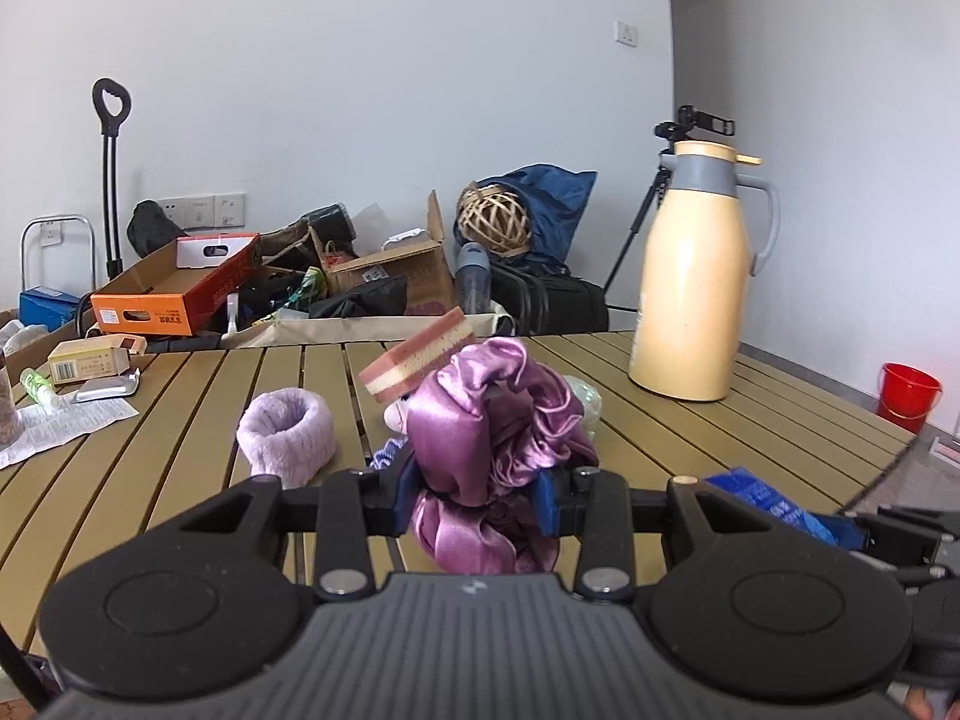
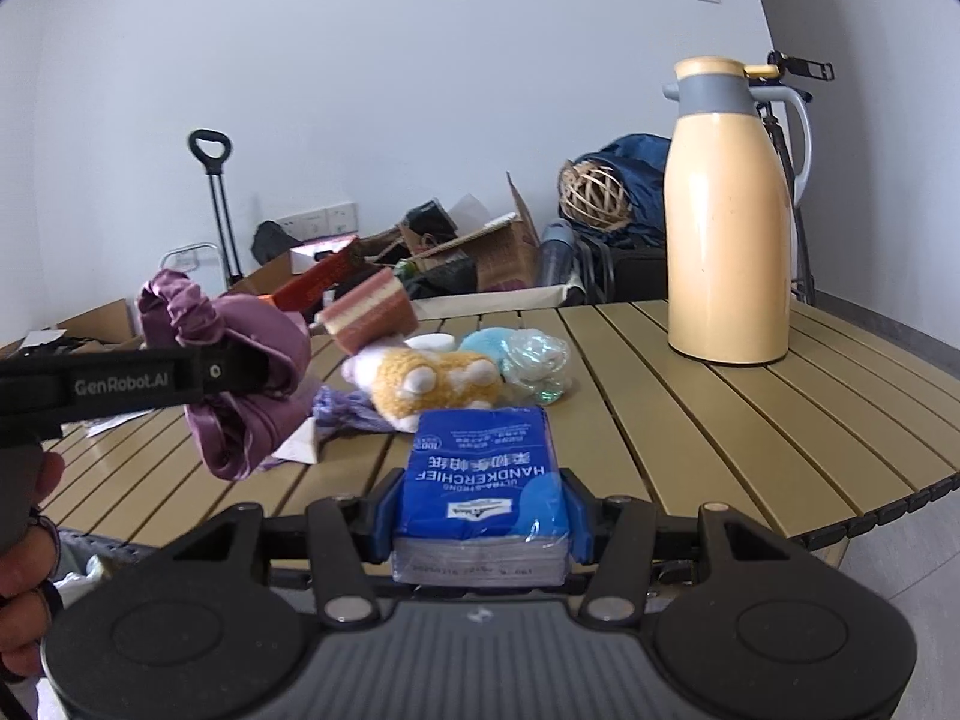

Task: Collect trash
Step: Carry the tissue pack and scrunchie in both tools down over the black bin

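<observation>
**Both grippers loaded above the slatted table**

We see the left gripper (image 1: 477,501) clenched on a bundle of purple satin cloth (image 1: 480,426); its blue pads press the fabric from both sides, and the cloth hangs clear of the slatted table (image 1: 720,438), as the right wrist view confirms. A pink-and-cream sponge (image 1: 417,363) sits tilted on top of the cloth. The right gripper (image 2: 480,516) grasps a blue pack of handkerchief tissues (image 2: 483,480), which lies flat between its pads near the table's front edge. A hand (image 2: 27,546) shows at the left border of the right wrist view.

On the table, toward the middle, lie a yellow plush toy (image 2: 429,384), a crumpled clear wrapper (image 2: 537,360) just beside it and a lavender wristband (image 1: 285,429). A tall cream thermos jug (image 1: 696,276) stands upright near the far right edge. Near the left edge lie a printed leaflet (image 1: 60,426), a foil sachet (image 1: 108,389) and a small box (image 1: 90,360).
</observation>
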A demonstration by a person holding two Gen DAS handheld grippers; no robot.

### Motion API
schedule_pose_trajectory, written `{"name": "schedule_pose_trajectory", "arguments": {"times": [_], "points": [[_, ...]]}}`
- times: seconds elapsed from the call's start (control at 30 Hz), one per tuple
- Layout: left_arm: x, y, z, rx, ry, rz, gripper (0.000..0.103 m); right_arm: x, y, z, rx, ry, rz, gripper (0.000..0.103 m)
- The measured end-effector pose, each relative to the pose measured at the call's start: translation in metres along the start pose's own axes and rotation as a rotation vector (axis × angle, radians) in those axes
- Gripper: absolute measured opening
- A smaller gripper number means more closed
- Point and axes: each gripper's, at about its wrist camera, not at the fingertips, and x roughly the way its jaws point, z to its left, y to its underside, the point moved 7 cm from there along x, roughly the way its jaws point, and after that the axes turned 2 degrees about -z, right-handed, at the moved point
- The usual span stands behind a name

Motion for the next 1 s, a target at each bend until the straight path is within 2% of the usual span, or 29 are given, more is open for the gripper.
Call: {"name": "schedule_pose_trajectory", "arguments": {"times": [0.2, 0.4, 0.57, 0.77, 1.0], "points": [[-0.031, 0.013, 0.004, 0.038, 0.02, -0.004, 0.038, -0.015, 0.009, 0.007, -0.007, -0.035, 0.018, 0.051], [-0.054, 0.034, 0.007, 0.033, 0.042, 0.038, 0.038, -0.032, 0.024, 0.029, -0.05, -0.078, 0.045, 0.051], [-0.075, 0.056, 0.011, 0.0, 0.05, 0.08, 0.038, -0.043, 0.049, 0.045, -0.039, -0.126, 0.105, 0.051], [-0.087, 0.085, 0.015, -0.007, 0.047, 0.164, 0.038, -0.042, 0.073, 0.056, -0.047, -0.136, 0.178, 0.051], [-0.072, 0.123, 0.02, -0.021, 0.029, 0.304, 0.038, -0.028, 0.1, 0.062, -0.064, -0.125, 0.272, 0.051]]}}
